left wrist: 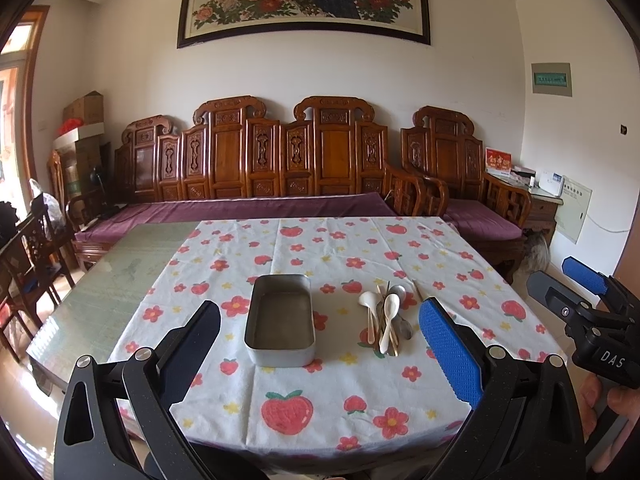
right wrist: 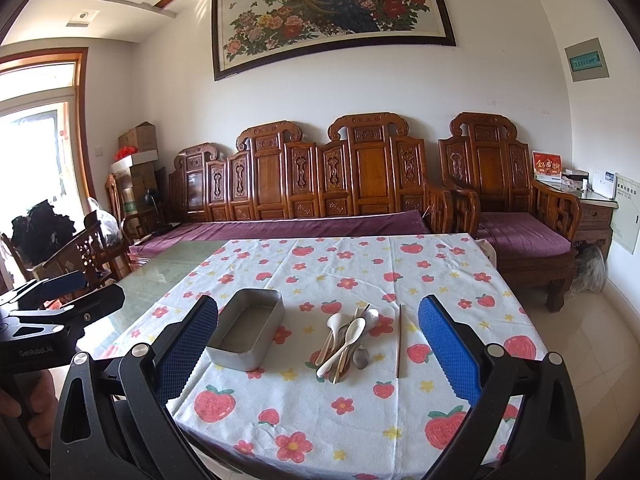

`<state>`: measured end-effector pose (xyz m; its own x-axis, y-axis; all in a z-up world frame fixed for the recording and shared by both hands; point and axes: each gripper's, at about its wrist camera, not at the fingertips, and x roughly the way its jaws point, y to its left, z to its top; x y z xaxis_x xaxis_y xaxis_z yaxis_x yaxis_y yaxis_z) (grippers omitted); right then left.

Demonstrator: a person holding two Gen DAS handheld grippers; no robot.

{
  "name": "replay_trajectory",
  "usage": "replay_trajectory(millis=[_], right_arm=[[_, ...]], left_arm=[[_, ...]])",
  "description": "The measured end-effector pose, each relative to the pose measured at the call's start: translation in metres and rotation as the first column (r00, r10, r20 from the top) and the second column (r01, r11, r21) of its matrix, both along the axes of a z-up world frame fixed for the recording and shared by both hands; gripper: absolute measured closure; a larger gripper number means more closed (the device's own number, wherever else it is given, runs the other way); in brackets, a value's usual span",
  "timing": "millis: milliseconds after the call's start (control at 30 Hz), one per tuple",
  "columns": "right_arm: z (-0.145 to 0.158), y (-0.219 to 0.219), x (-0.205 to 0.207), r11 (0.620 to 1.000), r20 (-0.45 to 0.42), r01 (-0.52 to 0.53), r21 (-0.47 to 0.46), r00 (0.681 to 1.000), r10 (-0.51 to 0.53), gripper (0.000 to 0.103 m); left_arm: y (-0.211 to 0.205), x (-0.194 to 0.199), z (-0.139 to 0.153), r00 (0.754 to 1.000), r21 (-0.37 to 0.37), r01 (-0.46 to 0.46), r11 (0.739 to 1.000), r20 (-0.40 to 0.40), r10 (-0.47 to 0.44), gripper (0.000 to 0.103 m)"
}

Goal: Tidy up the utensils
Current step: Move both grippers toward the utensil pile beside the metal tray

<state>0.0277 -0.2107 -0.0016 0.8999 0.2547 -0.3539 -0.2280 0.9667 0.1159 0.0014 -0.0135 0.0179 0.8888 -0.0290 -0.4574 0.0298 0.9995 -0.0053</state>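
**A:** What lies on the surface (left wrist: 132,280)?

**B:** A white cloth printed with red strawberries and flowers (left wrist: 360,408) covers most of it; the far left corner shows bare greenish glass. Near the middle of the cloth sits a rectangular grey metal tin with rounded corners (left wrist: 280,320), open-topped and holding nothing visible. Just to its right, apart from it, lies a loose heap of utensils (right wrist: 346,340) — white ceramic soup spoons (right wrist: 340,346), at least one steel spoon (right wrist: 361,357) and pale wooden chopsticks (right wrist: 342,360) crossed over one another.

**A:** Is anything separate from the heap?

**B:** One dark brown chopstick (right wrist: 399,340) lies alone on the cloth, just right of the heap, running roughly from the near edge toward the far edge.

**A:** And the two tongs?

**B:** The left tongs (left wrist: 320,344) hang above the near edge with blue-padded fingers (left wrist: 450,354) spread wide, framing the tin and heap, gripping nothing. The right tongs (right wrist: 318,350) hang likewise — fingers well apart, holding nothing, with the tin, the heap and the lone chopstick between them in view. Each wrist view shows the other tool at its side, held by a hand (left wrist: 604,404).

**A:** Background?

**B:** A carved wooden bench with purple cushions (left wrist: 280,176) beyond the far edge, beneath a framed peacock-and-peony painting (right wrist: 332,8).
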Motion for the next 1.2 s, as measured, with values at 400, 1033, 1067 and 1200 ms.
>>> replay_trajectory(millis=[400,1033,1067,1200], right_arm=[[-0.045,-0.017,0.053,1.0,-0.1,0.02,-0.009,0.995,-0.021,0.005],[-0.148,-0.053,0.19,0.996,-0.346,-0.02,-0.084,0.938,-0.011,0.042],[-0.151,-0.053,0.193,0.996,-0.353,-0.026,-0.082,0.936,-0.005,0.043],[-0.17,-0.057,0.208,0.994,-0.371,-0.042,-0.099,0.929,0.002,0.049]], left_arm=[[0.003,0.051,-0.045,0.992,-0.022,0.07,0.997,-0.107,-0.072,0.007],[-0.036,0.154,-0.119,0.924,-0.051,0.245,0.968,-0.292,-0.249,0.026],[-0.038,0.158,-0.124,0.919,-0.058,0.249,0.967,-0.302,-0.254,0.028],[-0.046,0.172,-0.146,0.894,-0.069,0.267,0.961,-0.354,-0.274,0.039]])
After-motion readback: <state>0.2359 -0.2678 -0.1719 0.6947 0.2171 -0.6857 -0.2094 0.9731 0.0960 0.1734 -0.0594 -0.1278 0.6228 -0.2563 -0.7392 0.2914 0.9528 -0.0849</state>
